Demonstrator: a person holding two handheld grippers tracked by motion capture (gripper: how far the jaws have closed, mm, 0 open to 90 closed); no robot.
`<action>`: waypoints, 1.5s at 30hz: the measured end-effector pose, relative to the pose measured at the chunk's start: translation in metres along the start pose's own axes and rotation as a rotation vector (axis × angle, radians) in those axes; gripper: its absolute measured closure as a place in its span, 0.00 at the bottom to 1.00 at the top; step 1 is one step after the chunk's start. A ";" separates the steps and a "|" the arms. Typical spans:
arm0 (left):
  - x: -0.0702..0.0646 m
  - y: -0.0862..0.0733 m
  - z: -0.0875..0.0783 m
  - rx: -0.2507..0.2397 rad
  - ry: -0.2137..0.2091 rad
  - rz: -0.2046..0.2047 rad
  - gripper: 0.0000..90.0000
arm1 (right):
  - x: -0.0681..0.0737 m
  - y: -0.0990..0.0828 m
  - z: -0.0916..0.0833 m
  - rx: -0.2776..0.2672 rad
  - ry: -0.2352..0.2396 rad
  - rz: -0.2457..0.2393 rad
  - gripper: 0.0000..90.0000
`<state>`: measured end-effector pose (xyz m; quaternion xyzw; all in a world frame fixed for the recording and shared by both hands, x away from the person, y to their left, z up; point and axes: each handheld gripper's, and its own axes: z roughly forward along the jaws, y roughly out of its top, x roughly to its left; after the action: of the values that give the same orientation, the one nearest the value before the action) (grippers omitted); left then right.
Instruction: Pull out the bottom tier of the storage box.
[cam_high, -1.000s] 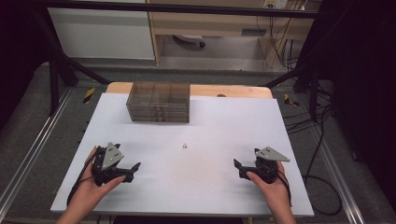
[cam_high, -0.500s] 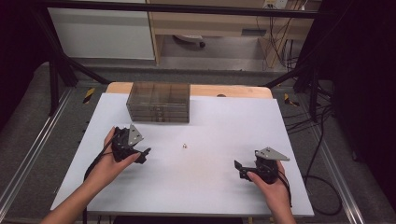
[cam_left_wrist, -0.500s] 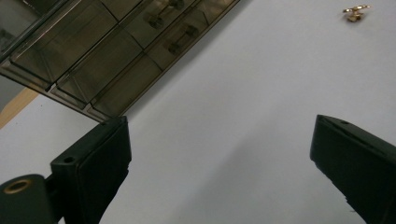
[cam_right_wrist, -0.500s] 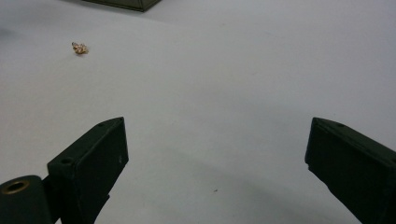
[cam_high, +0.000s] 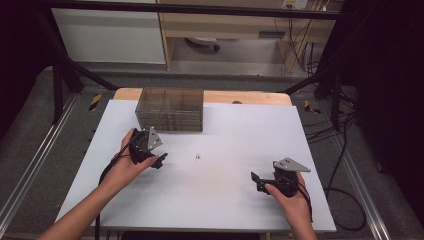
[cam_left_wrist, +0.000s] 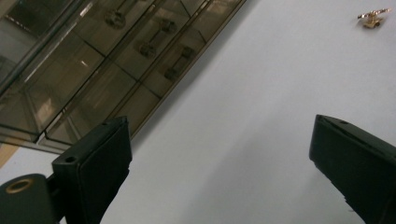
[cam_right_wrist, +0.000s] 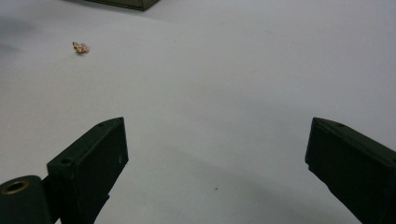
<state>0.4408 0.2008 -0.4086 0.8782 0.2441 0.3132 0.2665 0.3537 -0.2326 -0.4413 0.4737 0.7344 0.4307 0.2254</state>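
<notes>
A small gold-coloured metal trinket (cam_high: 198, 156) is seen on the white table sheet (cam_high: 215, 200), just right of the left gripper (cam_high: 159, 161) and well left and far of the right gripper (cam_high: 256, 181). Both are held spread and empty. A smoky transparent plastic drawer box (cam_high: 170, 109) stands far left; no writing can be read.
</notes>
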 end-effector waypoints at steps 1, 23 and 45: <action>0.000 0.001 0.000 -0.011 -0.009 0.006 0.07 | 0.000 0.000 0.000 0.000 0.000 0.000 0.07; -0.009 0.011 0.026 0.058 0.135 0.225 0.15 | 0.003 0.000 0.002 0.019 0.002 -0.011 0.07; -0.016 0.012 0.043 0.103 0.308 0.348 0.26 | 0.003 0.000 0.001 0.034 -0.001 -0.013 0.08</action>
<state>0.4617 0.1683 -0.4359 0.8615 0.1425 0.4717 0.1227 0.3534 -0.2294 -0.4416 0.4727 0.7448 0.4162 0.2204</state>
